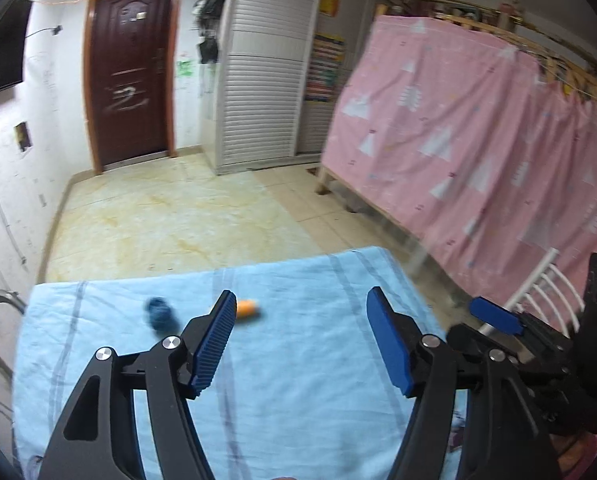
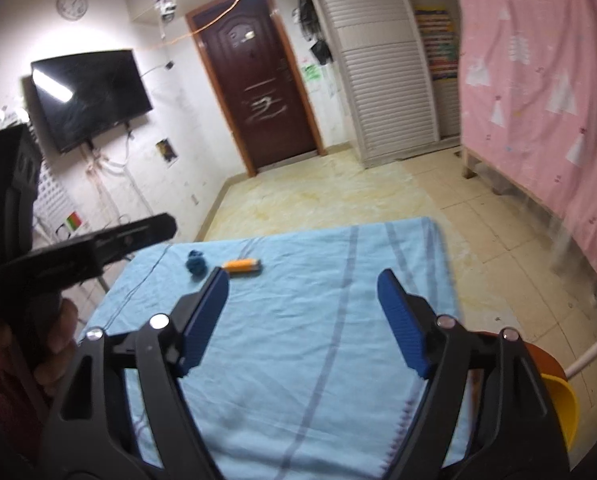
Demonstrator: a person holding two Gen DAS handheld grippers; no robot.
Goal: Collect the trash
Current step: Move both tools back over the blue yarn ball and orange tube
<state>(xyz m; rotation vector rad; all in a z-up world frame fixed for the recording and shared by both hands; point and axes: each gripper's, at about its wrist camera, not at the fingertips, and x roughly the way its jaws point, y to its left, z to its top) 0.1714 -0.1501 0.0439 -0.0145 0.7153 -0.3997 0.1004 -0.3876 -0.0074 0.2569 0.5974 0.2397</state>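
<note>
A table under a light blue cloth (image 1: 298, 360) (image 2: 318, 320) lies below both grippers. On its far left part lie a crumpled dark blue lump (image 1: 160, 312) (image 2: 195, 263) and, just right of it, a small orange cylinder (image 1: 247, 307) (image 2: 242, 265). My left gripper (image 1: 302, 292) hangs open over the cloth with nothing between its blue pads; its left fingertip overlaps the cylinder in this view. My right gripper (image 2: 303, 271) is also open and empty, short of both items. The right gripper's blue pad (image 1: 496, 316) shows at the right edge of the left wrist view.
A pink curtain (image 1: 478, 160) (image 2: 538, 100) hangs along a wooden bed frame on the right. A brown door (image 1: 128, 76), a white louvred cabinet (image 1: 266, 92) and a wall TV (image 2: 90, 96) stand beyond tiled floor. An orange and yellow plastic object (image 2: 558, 392) sits by the table's right edge.
</note>
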